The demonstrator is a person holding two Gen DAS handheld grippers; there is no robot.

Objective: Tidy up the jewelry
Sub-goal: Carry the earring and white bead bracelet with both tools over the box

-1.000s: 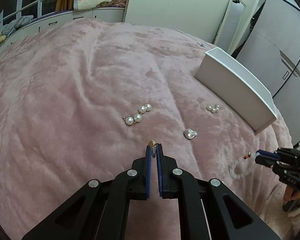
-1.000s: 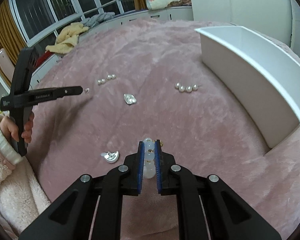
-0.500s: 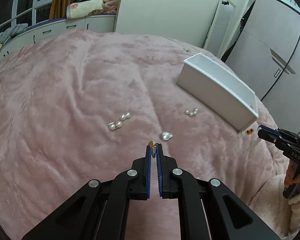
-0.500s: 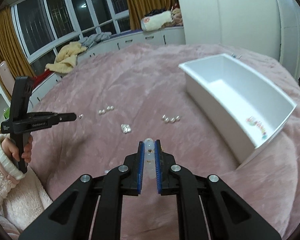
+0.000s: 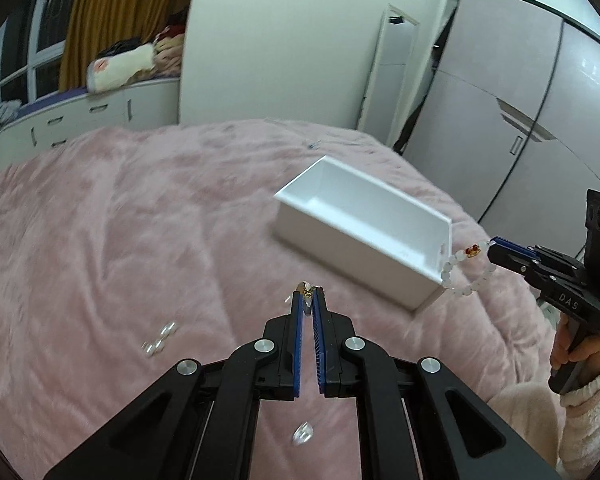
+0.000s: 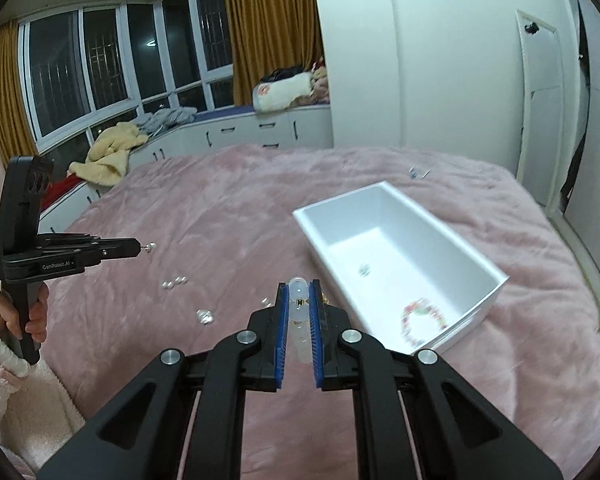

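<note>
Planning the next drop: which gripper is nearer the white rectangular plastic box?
Right. The right gripper, holding a pale bead bracelet, hangs beside the box's near corner; the left gripper is farther off.

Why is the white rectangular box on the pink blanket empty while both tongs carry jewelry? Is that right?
Not empty: the right wrist view shows a colourful beaded bracelet and a small sparkly piece inside the white rectangular box. Both tongs do carry jewelry.

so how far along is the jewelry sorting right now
Done: a multicoloured bead bracelet and one small sparkly piece lie in the white rectangular box. In hand: the right gripper is shut on a white bead bracelet; the left gripper pinches a small gold-and-pearl earring. Left: pearl pieces on the pink blanket.
</note>
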